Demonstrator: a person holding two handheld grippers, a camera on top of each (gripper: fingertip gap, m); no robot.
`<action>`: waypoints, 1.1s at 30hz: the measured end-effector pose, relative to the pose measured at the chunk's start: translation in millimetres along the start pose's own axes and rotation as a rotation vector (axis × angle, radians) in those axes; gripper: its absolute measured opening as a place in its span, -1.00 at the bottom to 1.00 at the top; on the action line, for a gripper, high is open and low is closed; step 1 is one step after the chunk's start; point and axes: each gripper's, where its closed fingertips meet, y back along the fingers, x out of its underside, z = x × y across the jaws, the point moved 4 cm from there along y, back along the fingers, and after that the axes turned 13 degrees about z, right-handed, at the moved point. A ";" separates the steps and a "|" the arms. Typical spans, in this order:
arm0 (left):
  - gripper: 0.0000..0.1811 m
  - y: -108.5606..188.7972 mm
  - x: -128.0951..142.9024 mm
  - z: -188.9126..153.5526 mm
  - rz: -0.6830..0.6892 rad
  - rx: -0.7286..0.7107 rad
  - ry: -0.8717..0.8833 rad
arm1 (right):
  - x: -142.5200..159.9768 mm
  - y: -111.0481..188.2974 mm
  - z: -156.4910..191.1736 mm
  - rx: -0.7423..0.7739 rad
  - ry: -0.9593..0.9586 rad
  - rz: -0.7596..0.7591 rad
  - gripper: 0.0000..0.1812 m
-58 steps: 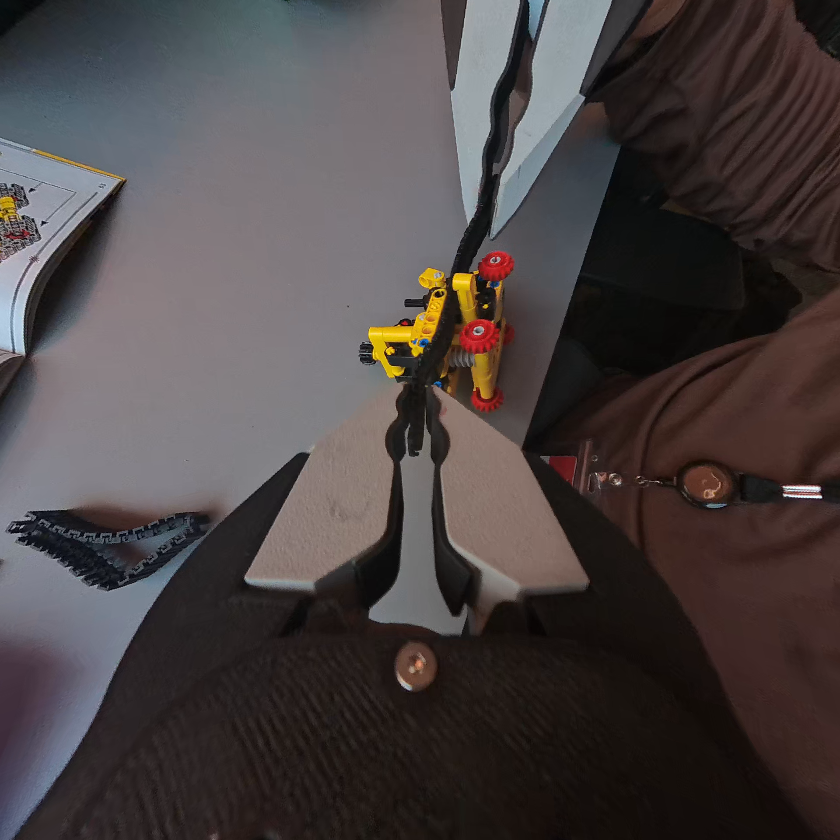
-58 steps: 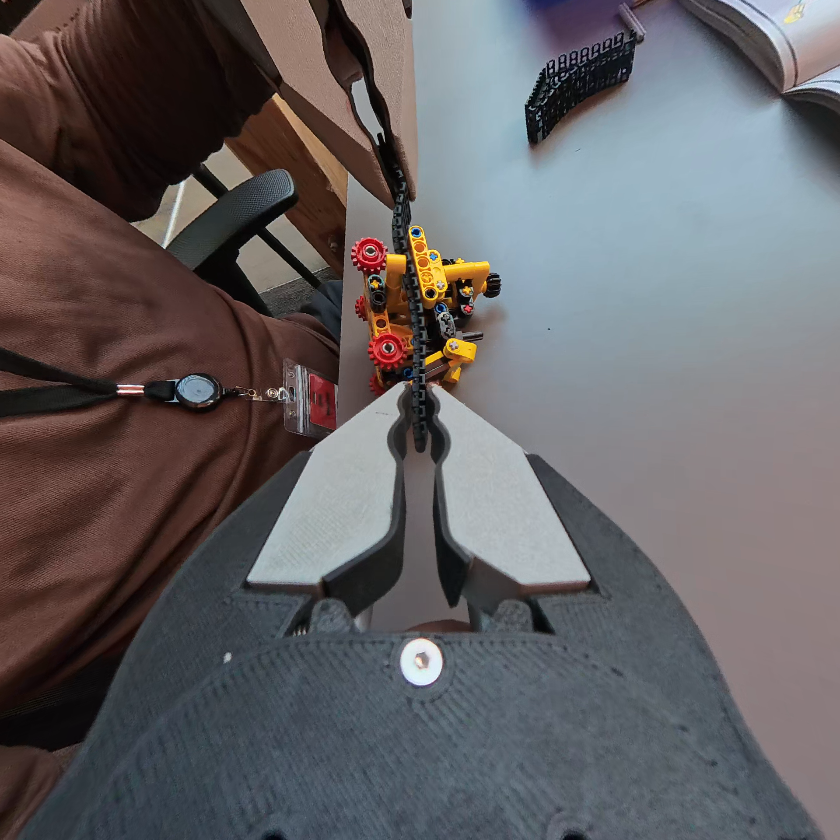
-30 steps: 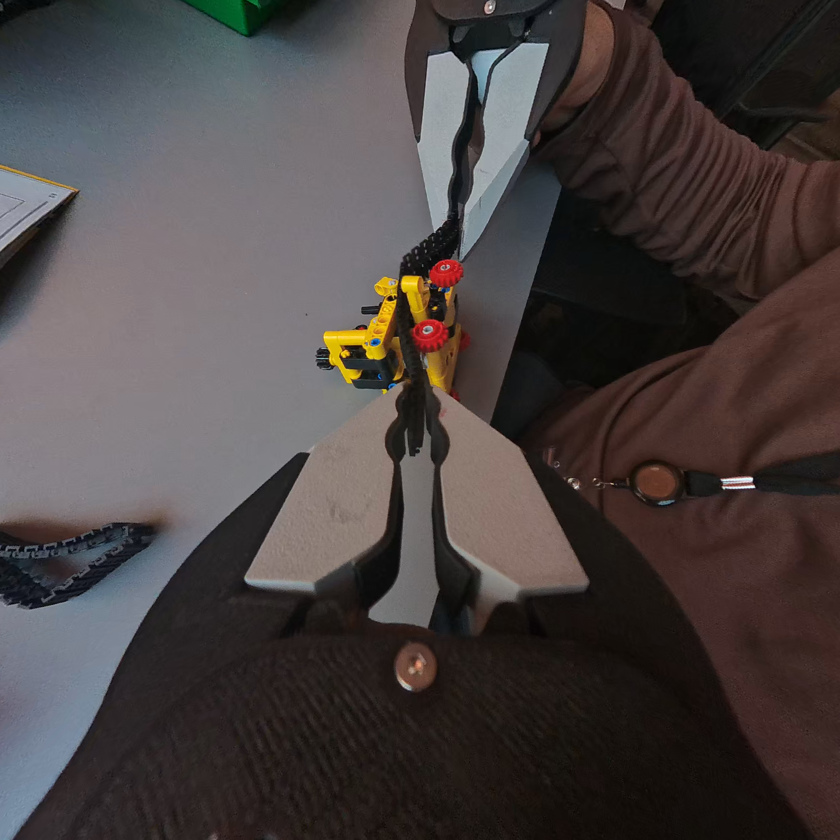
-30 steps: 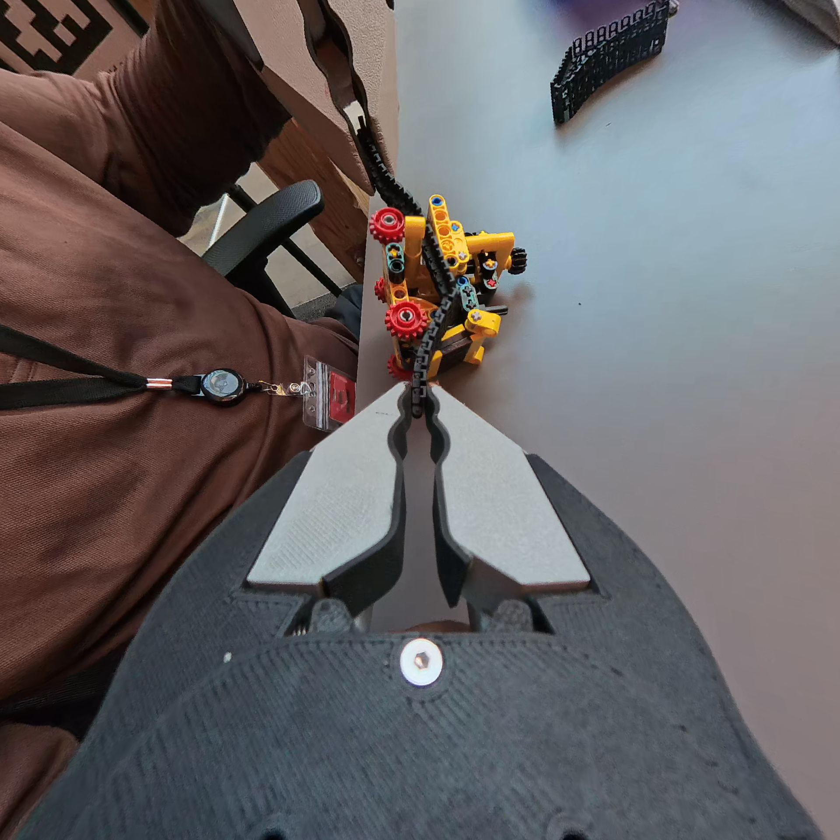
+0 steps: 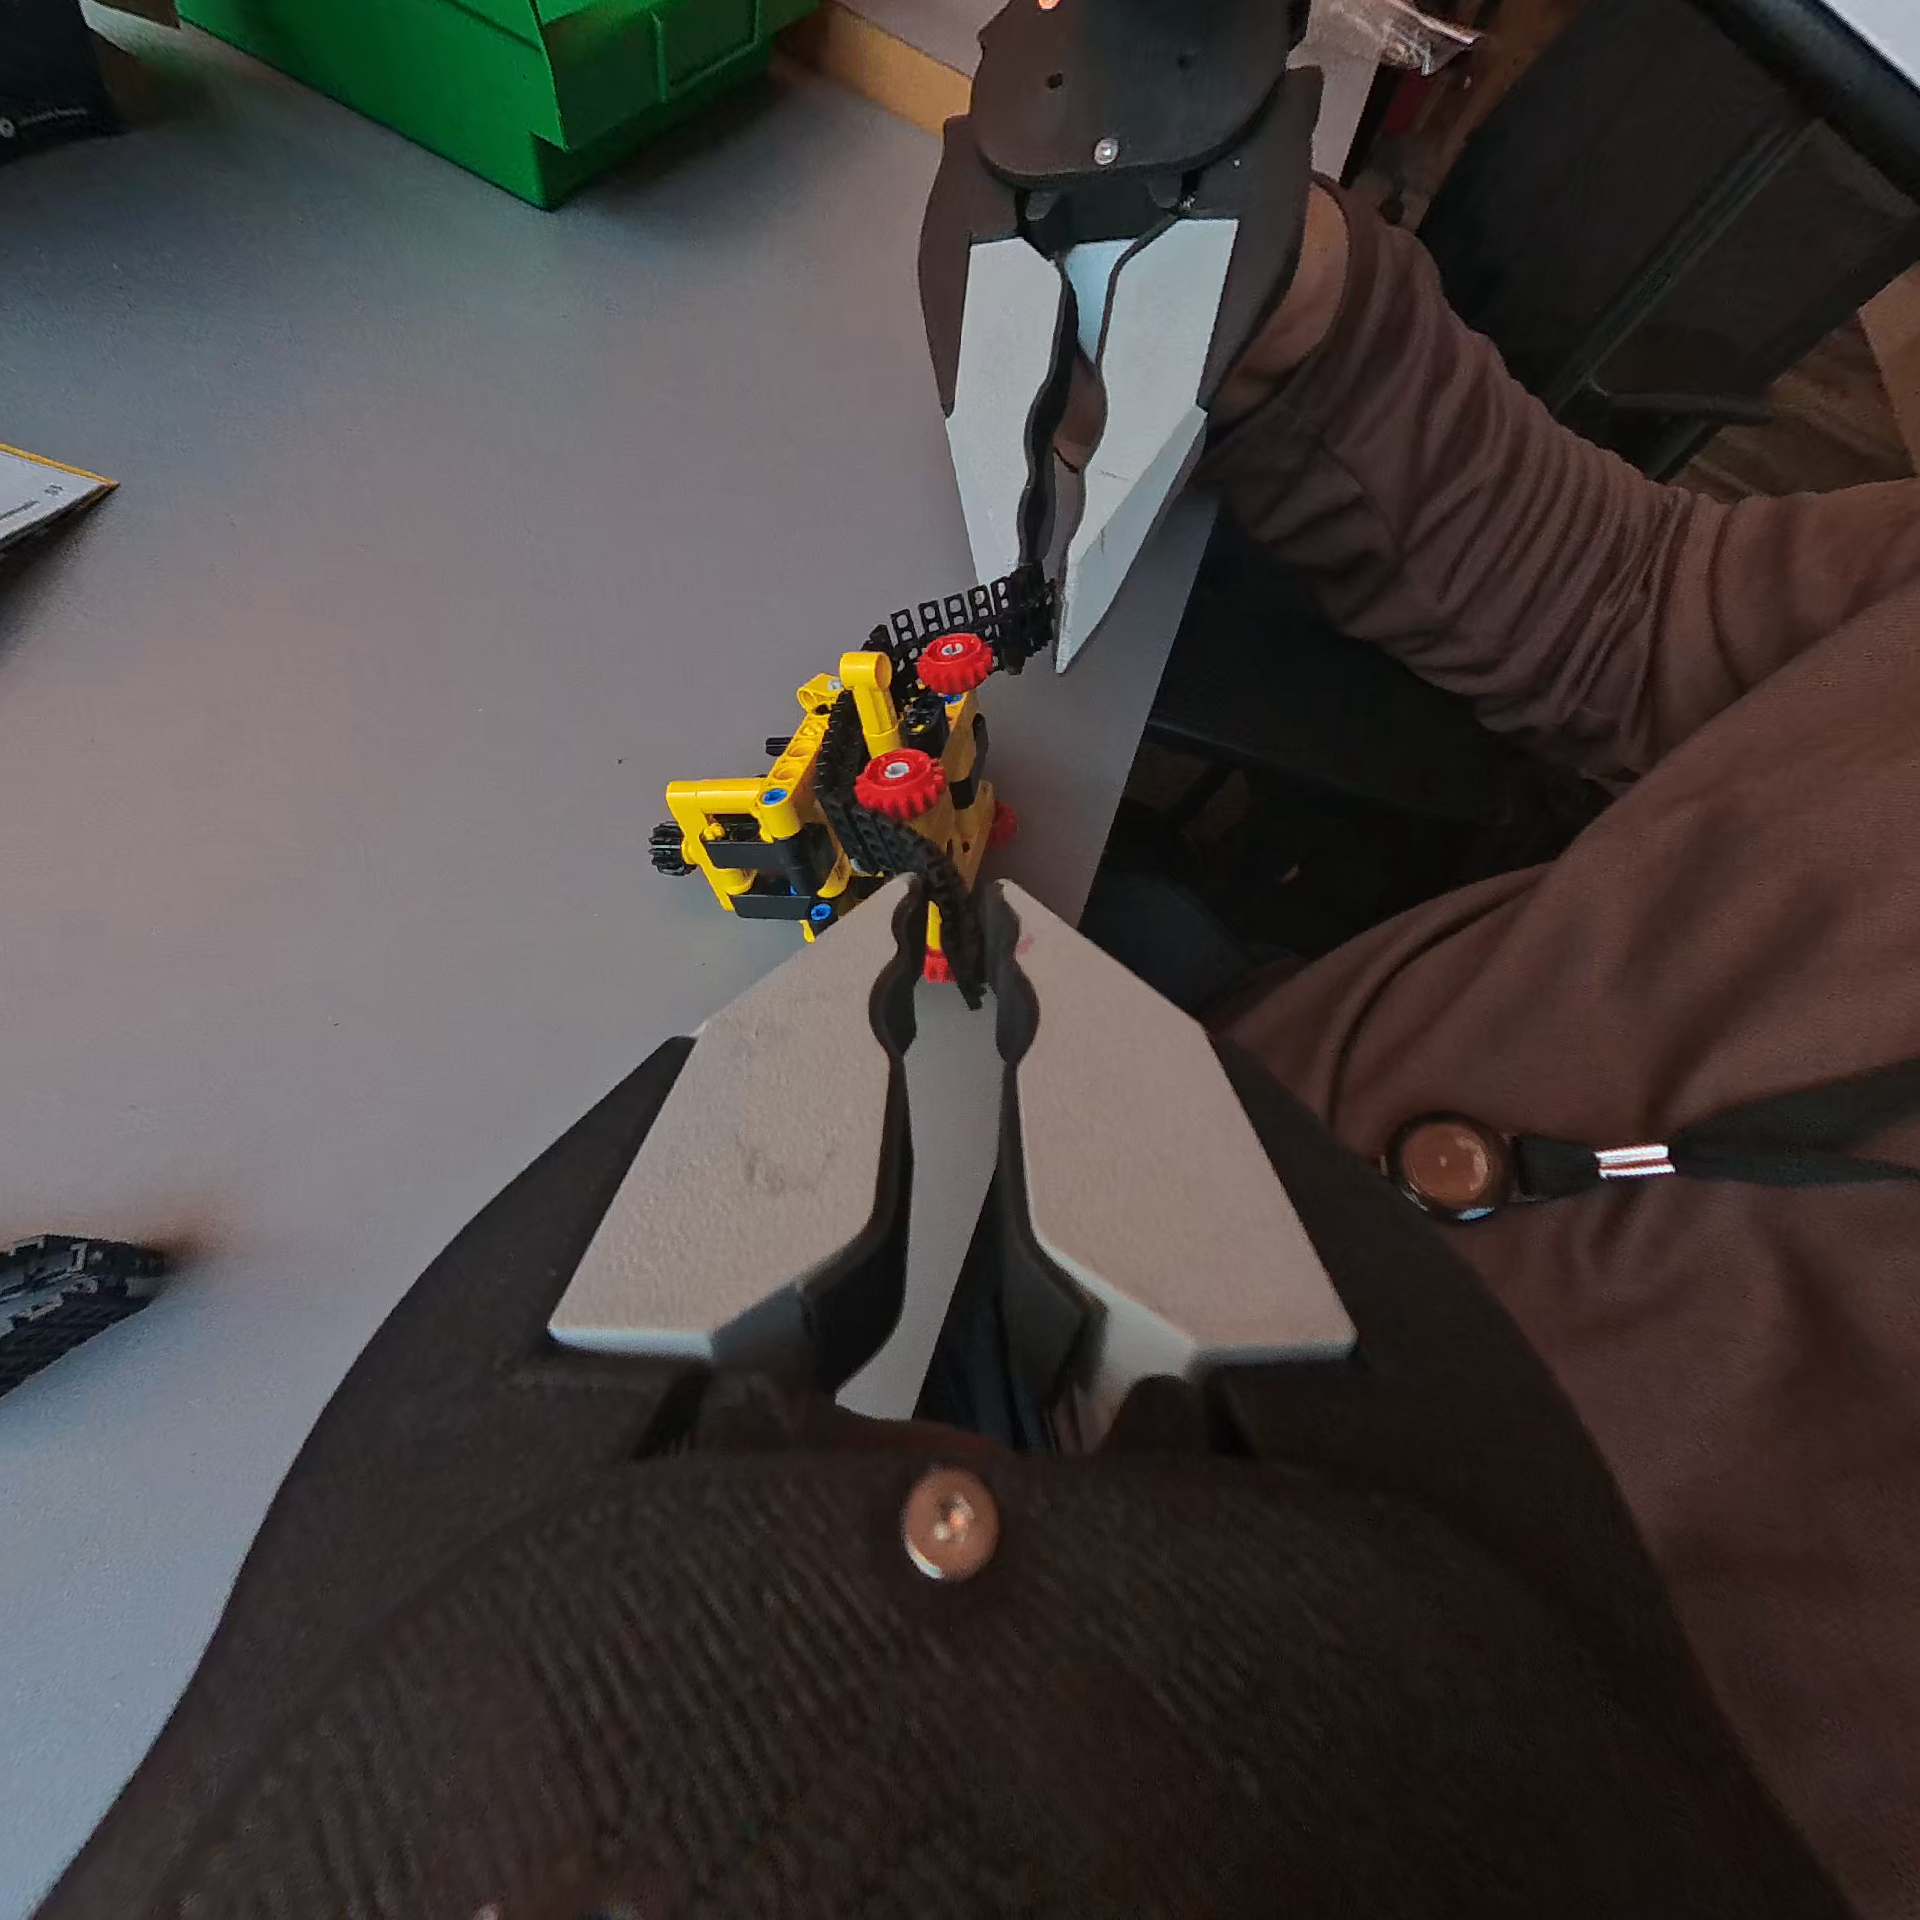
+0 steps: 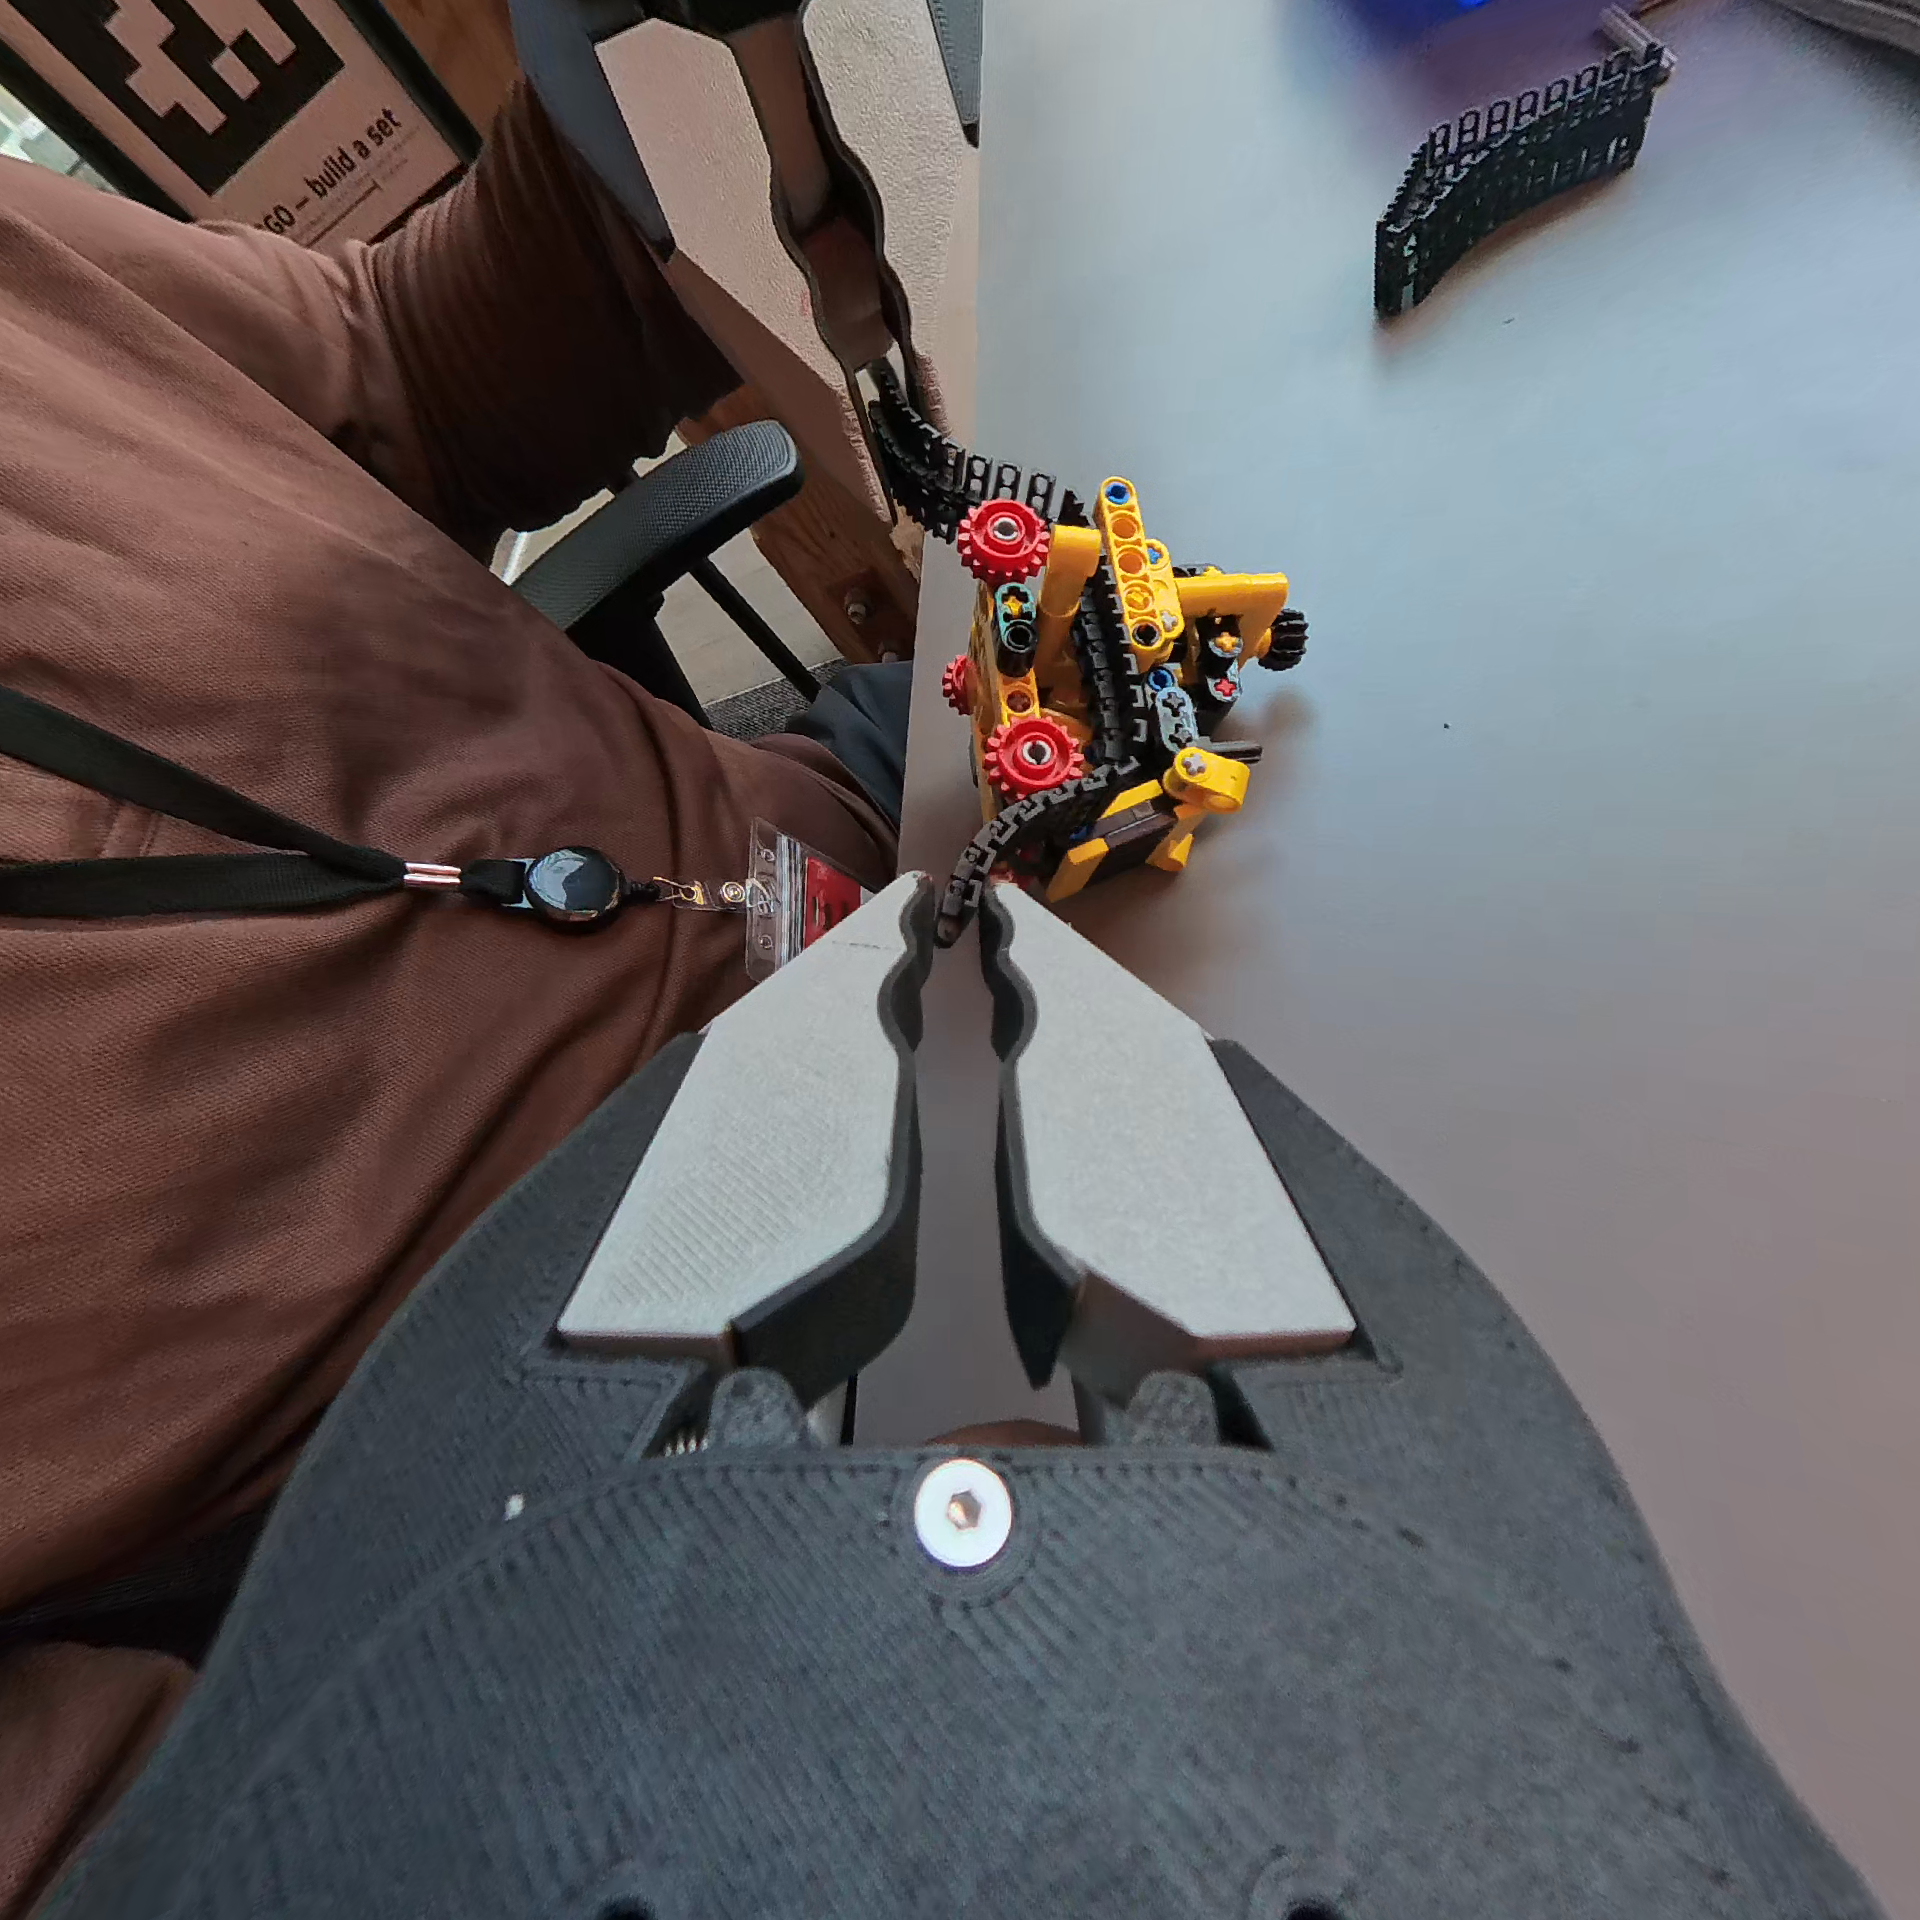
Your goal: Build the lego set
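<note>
A yellow lego vehicle (image 5: 727, 810) with red gear wheels (image 5: 899, 781) stands at the table's near edge; it also shows in the right wrist view (image 6: 1132, 561). A black track chain (image 5: 883, 831) lies slack over it, along the gears. My left gripper (image 5: 951, 935) is shut on one end of the chain, just in front of the model. My right gripper (image 6: 956, 904) is shut on the other end (image 6: 997, 831). Each gripper shows across the model in the other's view: the right one (image 5: 1044, 623) and the left one (image 6: 883, 384).
A second black track piece (image 5: 62, 1299) lies apart on the grey table (image 5: 416, 520), also in the right wrist view (image 6: 1507, 177). A green box (image 5: 520, 83) and a booklet corner (image 5: 42, 499) sit farther off. A person in brown (image 6: 260, 935) and a chair (image 6: 665, 520) are beside the table edge.
The chain was stretched straight over the model. It has come down and now bends slack around the red gears. Both grippers still hold its ends and have tilted.
</note>
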 end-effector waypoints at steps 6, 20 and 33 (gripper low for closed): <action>-0.93 3.8 -6.3 3.8 -0.041 -0.005 0.023 | -1.0 -2.3 1.2 0.010 0.005 0.002 -0.95; -0.83 -2.2 -4.1 -6.4 -0.004 -0.011 0.002 | -3.5 -2.4 9.0 0.026 0.031 0.007 -0.93; -0.86 -0.3 1.5 -16.8 -0.035 -0.128 -0.008 | -9.7 -7.0 20.7 0.064 0.072 0.013 -0.92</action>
